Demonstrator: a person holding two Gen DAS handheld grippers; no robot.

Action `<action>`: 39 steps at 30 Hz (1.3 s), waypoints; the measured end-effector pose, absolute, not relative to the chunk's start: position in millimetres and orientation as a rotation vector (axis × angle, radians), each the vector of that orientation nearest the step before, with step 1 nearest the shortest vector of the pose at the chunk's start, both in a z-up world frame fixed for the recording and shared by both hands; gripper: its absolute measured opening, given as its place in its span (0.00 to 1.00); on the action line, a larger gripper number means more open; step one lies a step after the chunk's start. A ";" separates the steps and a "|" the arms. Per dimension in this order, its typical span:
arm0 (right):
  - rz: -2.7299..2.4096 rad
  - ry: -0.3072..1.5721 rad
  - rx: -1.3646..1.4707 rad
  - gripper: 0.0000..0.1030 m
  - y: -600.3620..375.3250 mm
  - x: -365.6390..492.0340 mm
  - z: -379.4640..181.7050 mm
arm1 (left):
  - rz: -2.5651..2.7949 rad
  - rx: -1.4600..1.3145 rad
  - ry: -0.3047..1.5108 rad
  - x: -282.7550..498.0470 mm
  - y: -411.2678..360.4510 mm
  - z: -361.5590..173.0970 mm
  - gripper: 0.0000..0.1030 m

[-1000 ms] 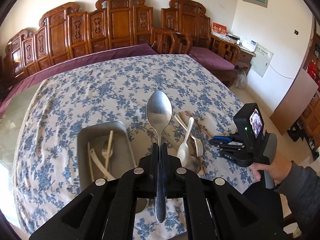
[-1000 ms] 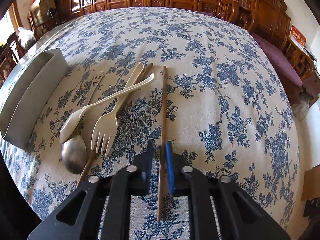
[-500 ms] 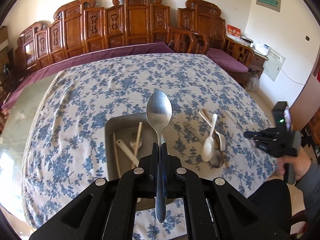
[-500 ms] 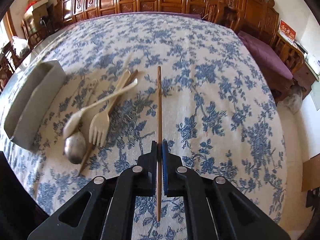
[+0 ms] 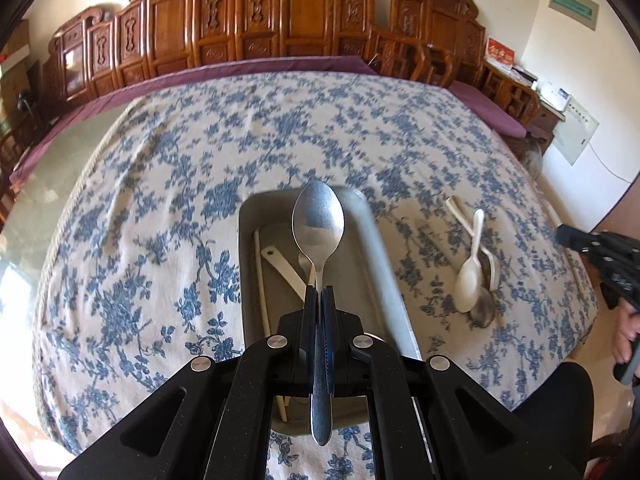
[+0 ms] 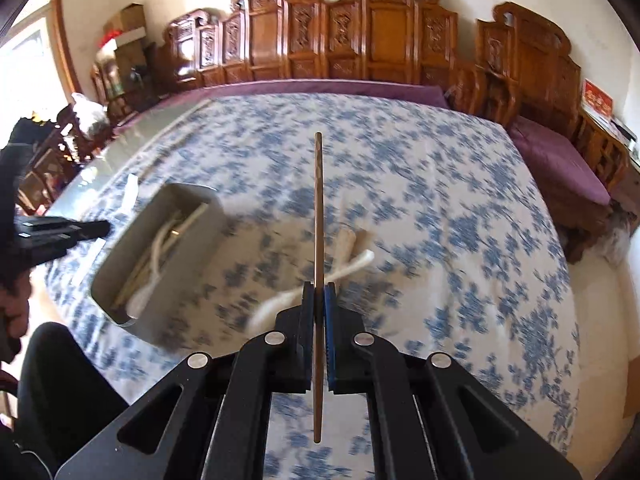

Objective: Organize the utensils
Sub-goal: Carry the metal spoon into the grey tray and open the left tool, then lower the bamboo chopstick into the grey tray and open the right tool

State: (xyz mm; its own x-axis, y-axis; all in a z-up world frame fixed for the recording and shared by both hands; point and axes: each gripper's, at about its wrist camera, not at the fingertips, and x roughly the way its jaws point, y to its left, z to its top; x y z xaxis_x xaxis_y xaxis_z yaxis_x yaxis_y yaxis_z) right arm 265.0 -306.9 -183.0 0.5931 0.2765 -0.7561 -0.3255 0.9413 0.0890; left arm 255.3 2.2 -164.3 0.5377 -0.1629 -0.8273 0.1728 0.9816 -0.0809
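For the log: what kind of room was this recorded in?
Probably a home living or dining room: carved wooden seats with purple cushions along the wall, and a table under a blue-flowered cloth.

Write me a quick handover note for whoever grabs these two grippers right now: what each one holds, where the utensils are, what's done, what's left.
Left gripper: shut on a metal spoon, above the grey tray.
Right gripper: shut on a brown chopstick, clear of the tablecloth.
Done: several pale utensils already lie in the tray.
Left: drop in the spoon and chopstick, then collect the white spoon and the other pieces beside it on the cloth.
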 end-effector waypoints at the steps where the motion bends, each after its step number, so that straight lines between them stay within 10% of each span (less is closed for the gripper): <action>1: 0.360 0.864 -0.059 0.06 -302.0 263.7 -181.6 | -0.196 0.011 0.989 256.9 2.5 -167.5 0.02; 39: 0.501 0.891 -0.064 0.06 -224.9 255.0 -195.2 | -0.188 0.072 1.074 262.2 6.8 -197.7 0.12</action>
State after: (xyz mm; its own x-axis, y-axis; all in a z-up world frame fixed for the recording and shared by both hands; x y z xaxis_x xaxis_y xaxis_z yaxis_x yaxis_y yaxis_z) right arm 255.0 -224.9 -195.2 0.5213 0.3918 -0.7581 -0.4440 0.8832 0.1511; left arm 262.2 6.8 -197.7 0.4628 -0.1181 -0.8786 0.1882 0.9816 -0.0328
